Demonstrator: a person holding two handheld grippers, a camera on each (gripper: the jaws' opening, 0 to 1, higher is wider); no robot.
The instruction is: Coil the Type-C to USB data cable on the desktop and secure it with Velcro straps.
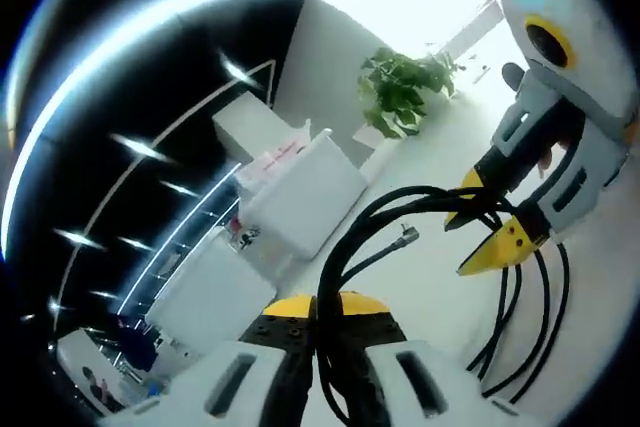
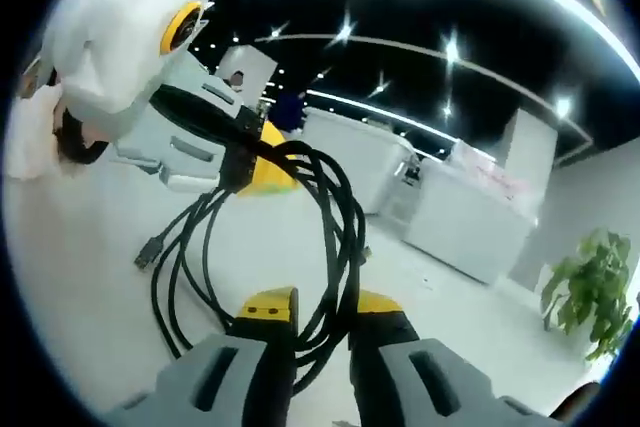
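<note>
The left gripper point(image 1: 325, 322) has its yellow-tipped jaws closed on a bundle of black strands of the data cable point(image 1: 400, 209), held up off the white desktop point(image 1: 440, 277); in the right gripper view it enters from the left point(image 2: 262, 162), pinching the top of the coil point(image 2: 335, 237). The right gripper point(image 2: 320, 319) clamps the lower strands of the same coil between near-closed jaws; in the left gripper view it reaches in from the right point(image 1: 495, 232), gripping the loops. The cable is black, glossy, wound in several loose loops; one metal plug point(image 1: 408, 235) pokes free, another end point(image 2: 147, 250) hangs toward the desktop. White boxes point(image 1: 300, 197) stand behind, contents indistinct; a potted plant point(image 1: 400, 92) sits beyond.
</note>
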